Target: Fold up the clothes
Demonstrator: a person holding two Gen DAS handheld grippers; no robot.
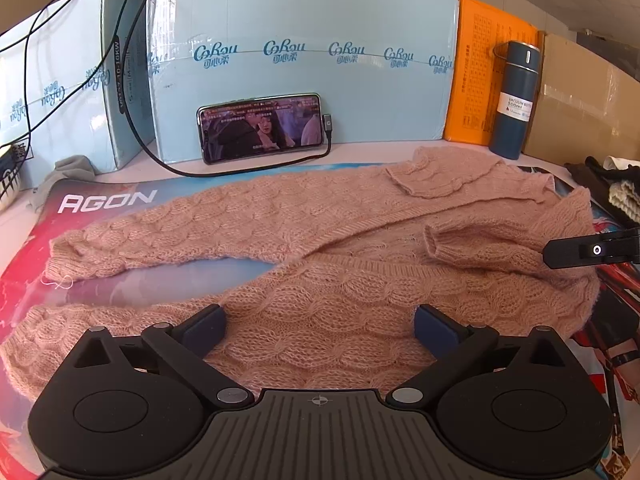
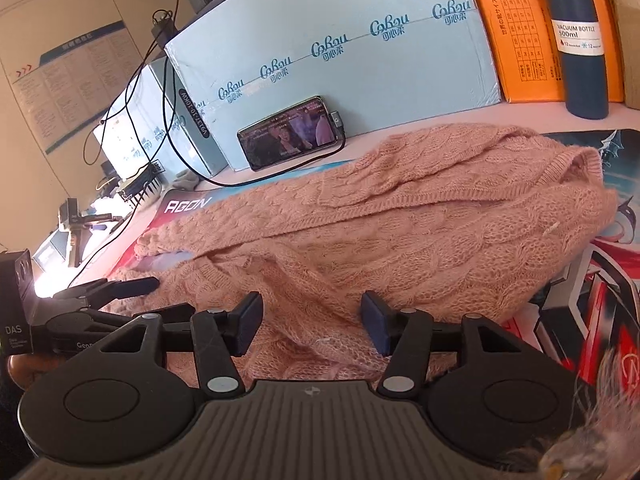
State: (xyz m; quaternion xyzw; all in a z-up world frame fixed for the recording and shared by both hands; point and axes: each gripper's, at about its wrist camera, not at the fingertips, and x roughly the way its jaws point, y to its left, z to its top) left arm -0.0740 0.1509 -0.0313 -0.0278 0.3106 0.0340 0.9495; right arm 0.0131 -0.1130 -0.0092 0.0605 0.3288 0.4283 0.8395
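Desk mat [image 1: 108,200], "AGON" print: at 9 o'clock, under the knit. Pale blue cartons [image 1: 304,60]: 12 o'clock, rear. Smartphone [image 1: 260,128]: propped against carton, cable attached. Pink cable-knit sweater [image 1: 360,240]: centre, spread flat on mat, one sleeve reaching to 9 o'clock. Left gripper [image 1: 320,328]: 6 o'clock, jaws released, wide over knit. Vacuum bottle [image 1: 516,100]: 2 o'clock, upright. Right gripper [image 2: 312,324]: jaws released, knit lying between them, ungripped.

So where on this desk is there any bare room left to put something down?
Bare pale strip between phone and sweater; bare mat by the AGON lettering, left of the sleeve. Crowded at the back: blue boxes, orange box, bottle.
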